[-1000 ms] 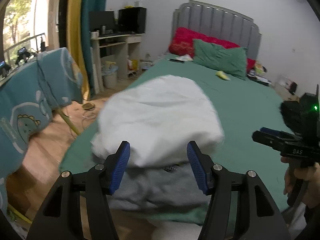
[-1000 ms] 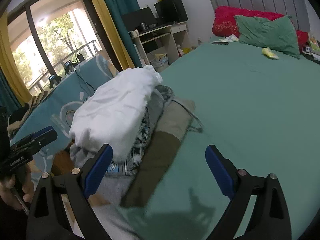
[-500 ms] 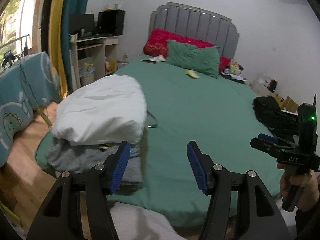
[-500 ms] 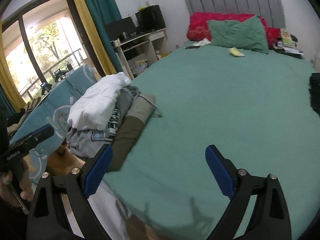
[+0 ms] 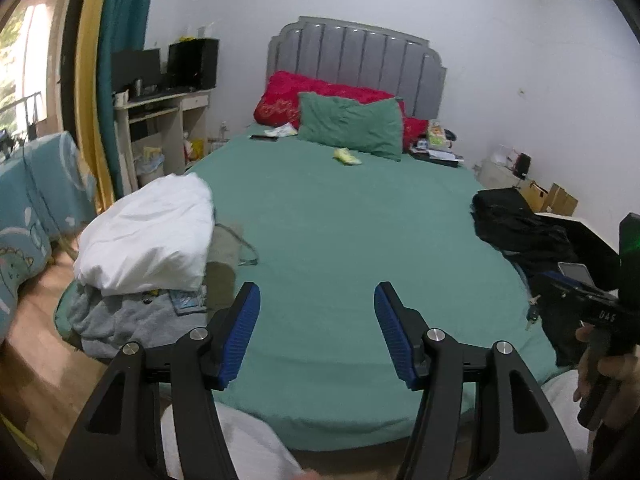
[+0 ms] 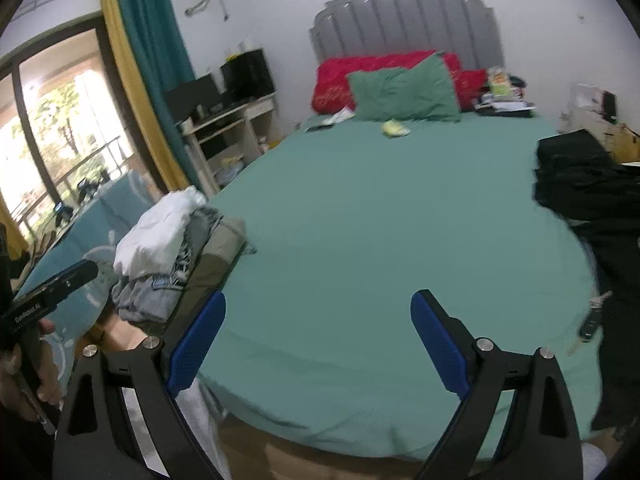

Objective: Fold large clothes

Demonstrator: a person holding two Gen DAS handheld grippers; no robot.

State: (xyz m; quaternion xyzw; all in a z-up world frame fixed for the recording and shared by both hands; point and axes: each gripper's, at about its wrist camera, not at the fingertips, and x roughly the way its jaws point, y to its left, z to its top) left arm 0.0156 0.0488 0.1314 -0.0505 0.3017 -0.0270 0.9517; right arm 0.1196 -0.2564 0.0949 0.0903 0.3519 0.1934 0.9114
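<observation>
A stack of folded clothes sits at the bed's left edge, its long axis running toward the headboard. The left gripper and right gripper both gape wide, holding nothing, above bare green sheet. Dark clothes crowd the right edge; only the right wrist view shows the window.

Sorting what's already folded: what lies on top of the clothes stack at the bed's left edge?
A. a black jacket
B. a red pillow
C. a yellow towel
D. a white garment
D: the white garment caps the stack, with grey and olive pieces showing beneath it.
</observation>
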